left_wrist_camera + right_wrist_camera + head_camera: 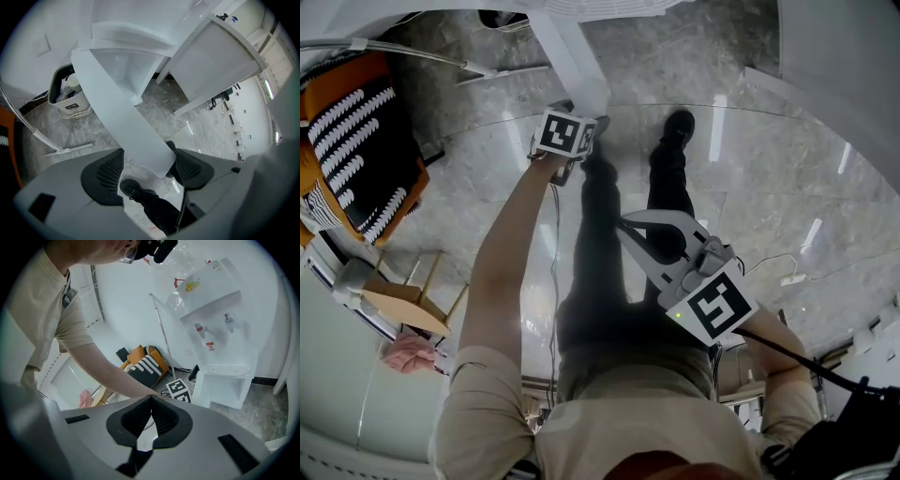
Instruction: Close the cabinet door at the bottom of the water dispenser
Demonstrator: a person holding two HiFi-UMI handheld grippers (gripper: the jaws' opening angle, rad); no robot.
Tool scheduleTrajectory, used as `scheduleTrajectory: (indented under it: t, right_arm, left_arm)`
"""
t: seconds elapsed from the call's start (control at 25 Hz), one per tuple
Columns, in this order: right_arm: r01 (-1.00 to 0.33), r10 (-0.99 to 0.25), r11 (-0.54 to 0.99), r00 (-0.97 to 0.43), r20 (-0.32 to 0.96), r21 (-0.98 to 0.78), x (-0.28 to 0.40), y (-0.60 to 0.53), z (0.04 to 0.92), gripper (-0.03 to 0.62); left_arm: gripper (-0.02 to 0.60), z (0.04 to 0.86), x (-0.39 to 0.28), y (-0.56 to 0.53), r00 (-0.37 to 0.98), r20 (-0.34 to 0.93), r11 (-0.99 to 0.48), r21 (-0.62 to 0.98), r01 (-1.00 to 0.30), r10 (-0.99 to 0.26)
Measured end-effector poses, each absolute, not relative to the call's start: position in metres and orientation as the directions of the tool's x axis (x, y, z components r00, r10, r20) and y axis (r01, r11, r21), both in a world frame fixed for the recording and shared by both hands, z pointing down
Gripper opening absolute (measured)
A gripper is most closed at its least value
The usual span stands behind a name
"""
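An orange-and-black striped bag [356,155] lies on the marble floor [750,178] at the far left of the head view. In the left gripper view a white bin [70,101] stands by the wall, to the left of the cabinet.

The left gripper [146,165] is at the end of the person's outstretched left arm and points steeply down. Its jaws stand wide apart, with the free end of the white door [122,108] between them. The door is open, swung out from the cabinet, and shows as a slanted strip running from the cabinet down to the gripper. The pad on that view's left [103,174] is clear of the door. The pad on the right [191,168] is just beside the door's edge, but the view does not show whether it touches. Neither pad visibly presses on the panel. The person's dark shoe [132,189] shows on the floor below the jaws.

The dispenser [218,319] stands against the white wall in the right gripper view. The cabinet [225,392] at its bottom is open, and the left gripper's marker cube is just left of it.

The right gripper [150,399] is well apart from the dispenser, held near the person's waist at the right of the head view. Its jaws are together, the pads meet at the tips, and nothing is between them.
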State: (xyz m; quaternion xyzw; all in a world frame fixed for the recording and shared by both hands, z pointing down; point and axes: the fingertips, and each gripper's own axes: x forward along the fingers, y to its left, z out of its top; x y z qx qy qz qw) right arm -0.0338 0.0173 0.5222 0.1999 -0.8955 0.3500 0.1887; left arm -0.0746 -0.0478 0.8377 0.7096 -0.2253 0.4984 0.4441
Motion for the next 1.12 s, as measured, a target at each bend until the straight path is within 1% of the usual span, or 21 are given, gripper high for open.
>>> scheduleTrajectory:
  t: [0.44, 1.0, 1.12]
  right_arm:
    - [-0.520, -0.256, 0.650, -0.837, 0.484, -0.554, -0.014, 0.012, 0.526, 0.017]
    - [-0.542, -0.290, 0.629, -0.829, 0.478, -0.557, -0.003, 0.008, 0.530, 0.017]
    - [-0.533, -0.286, 0.622, -0.837, 0.467, -0.573, -0.006, 0.010, 0.529, 0.017]
  left_arm:
    - [0.318, 0.837, -0.056, -0.050, 0.404, 0.906, -0.488, 0.410, -0.770, 0.125]
    - [0.319, 0.839, -0.040, -0.054, 0.417, 0.899, -0.443, 0.431, -0.786, 0.134]
    - [0.319, 0.838, -0.033, -0.057, 0.432, 0.894, -0.430, 0.438, -0.789, 0.119]
